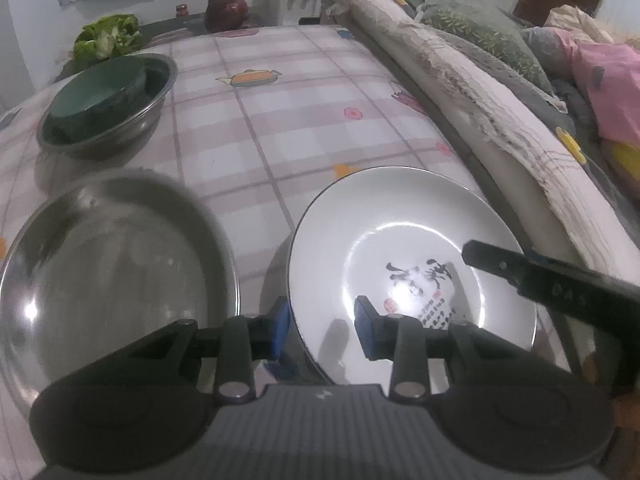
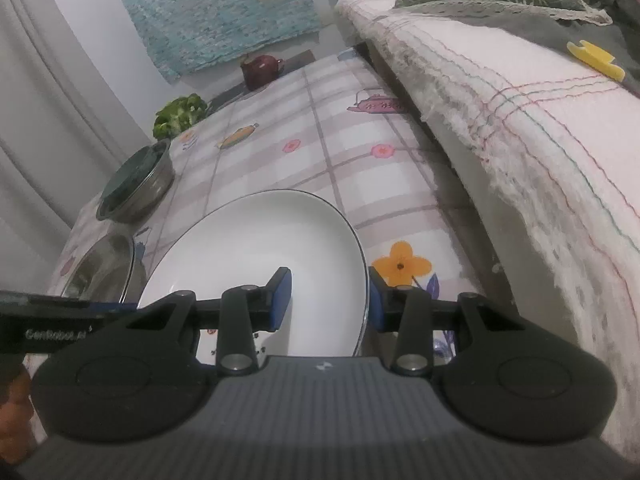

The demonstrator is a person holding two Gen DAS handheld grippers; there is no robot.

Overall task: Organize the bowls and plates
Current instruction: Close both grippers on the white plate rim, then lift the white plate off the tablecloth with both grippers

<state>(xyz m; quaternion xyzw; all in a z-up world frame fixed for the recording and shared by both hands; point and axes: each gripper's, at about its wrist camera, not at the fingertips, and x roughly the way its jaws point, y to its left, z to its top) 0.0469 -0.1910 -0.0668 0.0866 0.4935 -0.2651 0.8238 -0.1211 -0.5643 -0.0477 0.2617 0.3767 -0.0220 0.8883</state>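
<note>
A white plate (image 1: pixel 404 240) with black writing lies near the table's right edge; it also shows in the right wrist view (image 2: pixel 256 248). My left gripper (image 1: pixel 322 330) is open, its blue pads astride the plate's left rim. My right gripper (image 2: pixel 328 296) is open, its pads astride the plate's right rim; one of its black fingers (image 1: pixel 520 268) reaches over the plate. An empty steel bowl (image 1: pixel 112 264) sits at the left. Farther back, a steel bowl (image 1: pixel 116 120) holds a dark green bowl (image 1: pixel 96 96).
The table wears a checked cloth (image 1: pixel 280 128) with flower prints. A bed with a frayed blanket (image 1: pixel 480 92) runs along the right. Green lettuce (image 1: pixel 108 36) and a dark red teapot (image 1: pixel 226 12) stand at the far end.
</note>
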